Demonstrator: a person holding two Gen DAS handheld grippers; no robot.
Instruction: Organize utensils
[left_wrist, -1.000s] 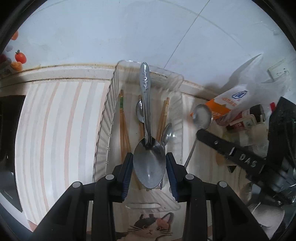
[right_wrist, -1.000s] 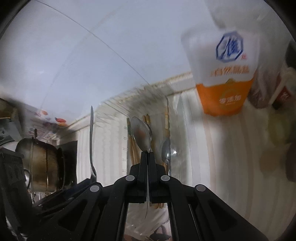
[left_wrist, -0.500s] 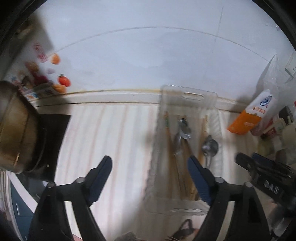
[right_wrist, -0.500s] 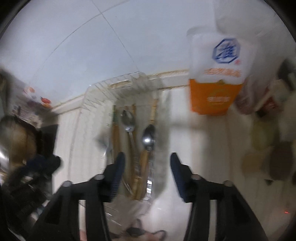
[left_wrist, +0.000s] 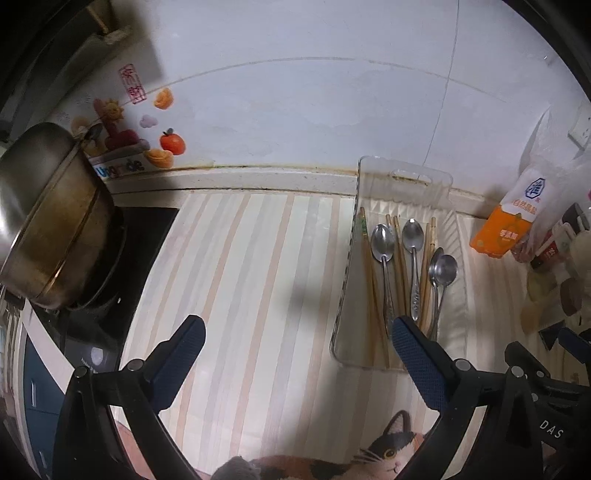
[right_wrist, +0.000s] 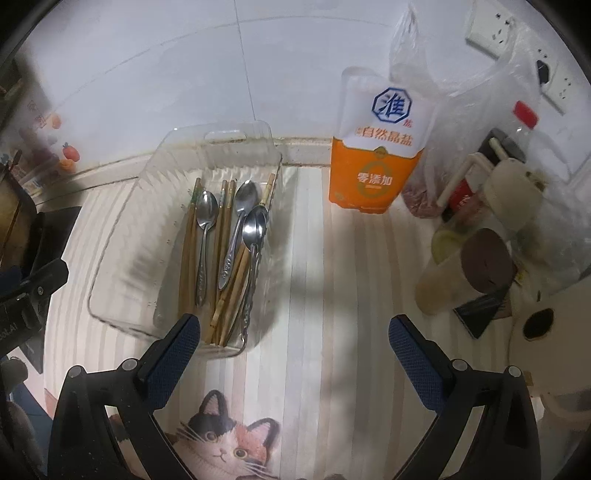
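A clear plastic tray (left_wrist: 400, 170) (right_wrist: 122, 221) stands on the striped counter against the wall. In it lie several metal spoons (left_wrist: 413, 236) (right_wrist: 207, 210) and several wooden chopsticks (left_wrist: 365, 266) (right_wrist: 186, 251), laid lengthwise. My left gripper (left_wrist: 297, 345) is open and empty, raised over the counter to the left of the tray's near end. My right gripper (right_wrist: 293, 336) is open and empty, raised over the counter just right of the tray's near corner.
An orange and white salt bag (left_wrist: 511, 221) (right_wrist: 376, 162) stands right of the tray. Jars, bottles and plastic bags (right_wrist: 491, 221) crowd the right side. A metal pot (left_wrist: 51, 221) sits on a black stove at the left. A cat-print mat (right_wrist: 221, 439) lies at the counter's front edge.
Both grippers held a spoon a second ago. They have opened, the spoons now lie in the tray, and both grippers have pulled back and up from it.
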